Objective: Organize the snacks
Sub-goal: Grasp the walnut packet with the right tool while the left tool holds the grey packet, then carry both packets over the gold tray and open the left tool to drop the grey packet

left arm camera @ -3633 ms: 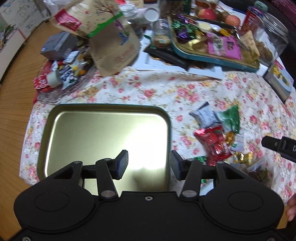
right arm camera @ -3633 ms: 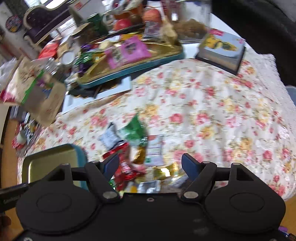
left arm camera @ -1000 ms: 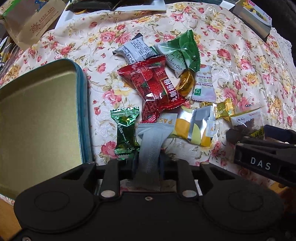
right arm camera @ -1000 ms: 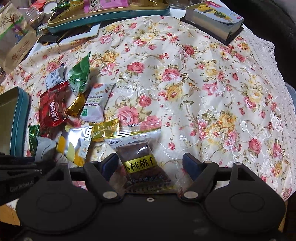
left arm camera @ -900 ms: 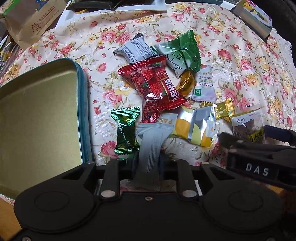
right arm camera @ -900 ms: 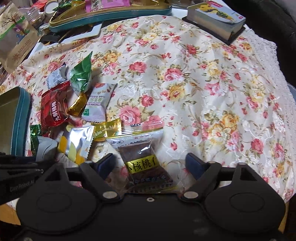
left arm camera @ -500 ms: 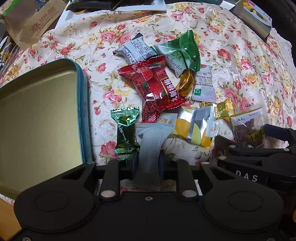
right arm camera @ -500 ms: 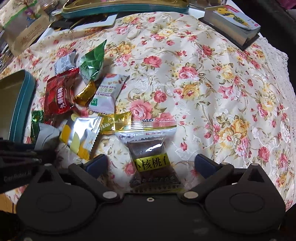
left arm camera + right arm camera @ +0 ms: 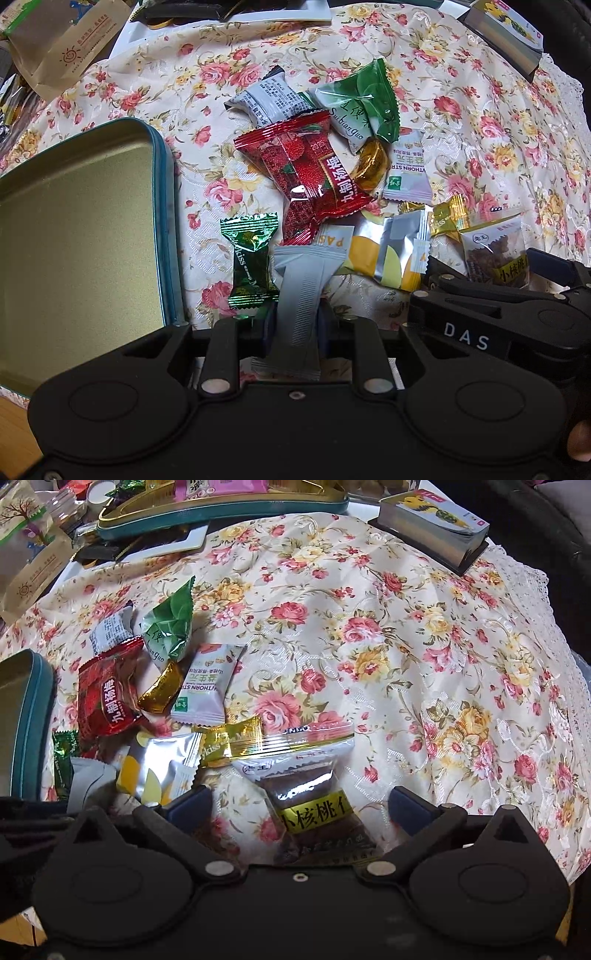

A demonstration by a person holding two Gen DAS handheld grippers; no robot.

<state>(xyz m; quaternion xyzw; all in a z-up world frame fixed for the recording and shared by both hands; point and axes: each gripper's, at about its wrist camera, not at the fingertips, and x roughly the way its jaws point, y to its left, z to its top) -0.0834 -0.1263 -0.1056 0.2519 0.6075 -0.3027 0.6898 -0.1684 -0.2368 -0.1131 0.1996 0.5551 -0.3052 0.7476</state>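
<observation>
Loose wrapped snacks lie in a pile on the floral tablecloth: a red packet (image 9: 310, 173), a green candy (image 9: 251, 258), a green pouch (image 9: 362, 99) and a silver-yellow packet (image 9: 388, 251). My left gripper (image 9: 293, 321) points down, shut on a grey packet (image 9: 306, 280) at the pile's near edge. An open gold tin (image 9: 166, 206) with a teal rim sits just left of it. My right gripper (image 9: 299, 805) stands wide open. A clear packet of brown walnut snack (image 9: 314, 819) lies flat between its fingers, and the pads do not touch it.
A thick book (image 9: 432, 520) lies at the far right. A second gold tin (image 9: 221, 506) full of snacks and a brown paper bag (image 9: 62, 44) stand at the back. The cloth's lace edge (image 9: 546, 627) drops off on the right.
My right gripper's jaws have spread wider around the walnut packet. The left gripper has kept still, holding the grey packet; earlier it hung open above the tin.
</observation>
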